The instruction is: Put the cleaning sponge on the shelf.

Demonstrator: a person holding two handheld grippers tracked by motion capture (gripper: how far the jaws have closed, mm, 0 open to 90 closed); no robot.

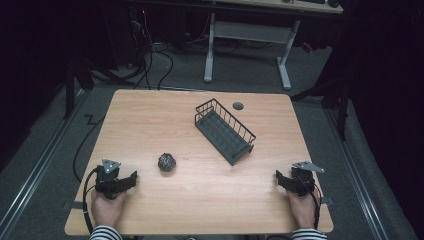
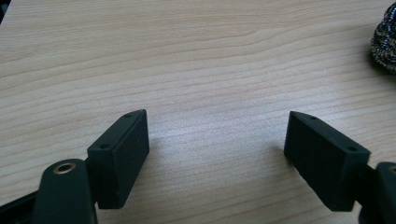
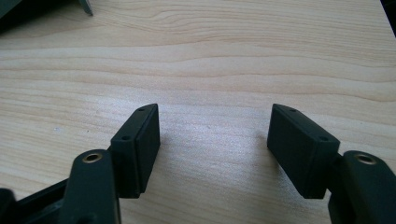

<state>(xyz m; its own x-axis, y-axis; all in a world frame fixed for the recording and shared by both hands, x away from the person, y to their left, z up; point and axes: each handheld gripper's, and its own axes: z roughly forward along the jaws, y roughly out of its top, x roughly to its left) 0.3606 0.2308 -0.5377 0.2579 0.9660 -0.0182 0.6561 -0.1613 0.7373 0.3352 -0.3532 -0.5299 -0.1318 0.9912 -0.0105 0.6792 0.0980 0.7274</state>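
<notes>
A dark, speckled metal scouring ball (image 1: pixel 167 162) lies on the wooden table (image 1: pixel 150 120), left of centre; its edge shows at the far right of the left gripper view (image 2: pixel 385 43). A black wire rack (image 1: pixel 223 130) stands behind it, angled across the table's middle. My left gripper (image 1: pixel 131 181) rests near the front left corner, a short way left of the ball, open with bare wood between its jaws (image 2: pixel 217 149). My right gripper (image 1: pixel 280 179) rests near the front right corner, open and empty (image 3: pixel 215 147).
A round cable hole (image 1: pixel 238 105) sits at the table's far edge, behind the rack. The rack's corner (image 3: pixel 85 5) peeks in at the top left of the right gripper view. Cables and a white desk frame (image 1: pixel 247 45) lie beyond the table.
</notes>
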